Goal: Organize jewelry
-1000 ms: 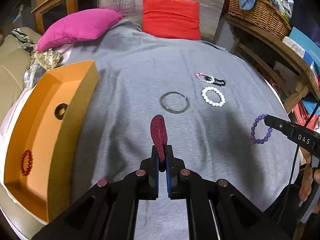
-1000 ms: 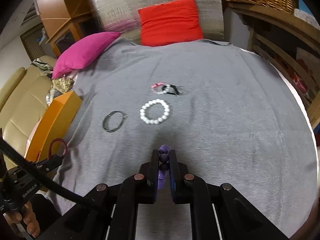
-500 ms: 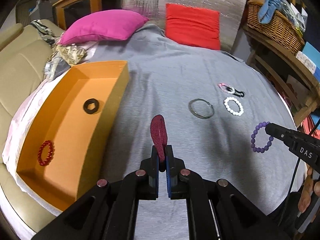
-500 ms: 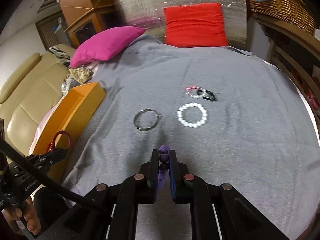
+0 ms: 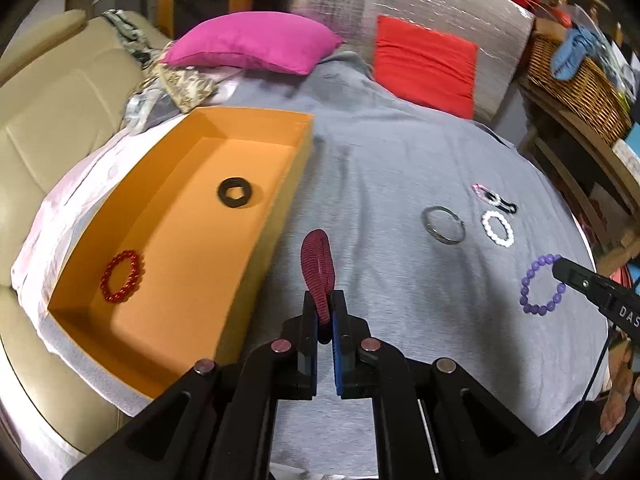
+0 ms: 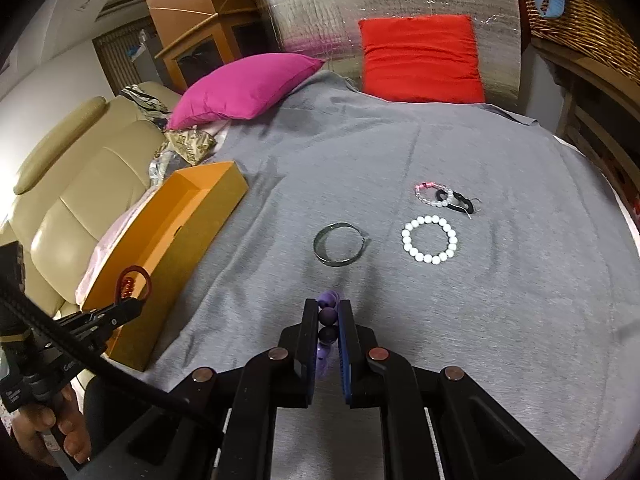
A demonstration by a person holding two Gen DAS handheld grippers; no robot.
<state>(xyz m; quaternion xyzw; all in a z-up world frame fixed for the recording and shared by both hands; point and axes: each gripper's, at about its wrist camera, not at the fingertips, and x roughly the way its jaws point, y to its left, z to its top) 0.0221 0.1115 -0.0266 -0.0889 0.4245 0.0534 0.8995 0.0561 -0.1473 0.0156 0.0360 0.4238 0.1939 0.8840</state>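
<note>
A: What could go wrong from here?

B: The biggest target is the orange box (image 5: 280,200), filling the left half of the left wrist view. Its near wall stands between the carried pieces and the floor of the box, so a release too early would, I judge, drop a bracelet on the grey sheet (image 5: 380,168) or hang it on the rim.

A: And the two grips?

B: The left hand-held gripper (image 5: 325,312) is closed on a dark red woven band (image 5: 317,266), pinched only at its lower end, with the loop sticking up in the centre of the frame. The right hand-held gripper (image 6: 329,322) is closed on a purple bead bracelet (image 6: 328,314), two beads between the fingers. Round beads may roll out of so narrow a pinch.

A: What else lies about?

B: On the sheet, right of centre: a metal bangle (image 6: 340,249), a white bead bracelet (image 6: 430,239), and a small pink-and-black tangle (image 6: 444,197). Inside the box: a black ring (image 5: 239,193) and a red bead bracelet (image 5: 122,276).

A: The surface, the room?

B: A bed with soft cloth, a pink pillow (image 6: 248,86) at upper left, a red cushion (image 6: 420,60) at top, and a beige sofa (image 6: 80,184) at left.
</note>
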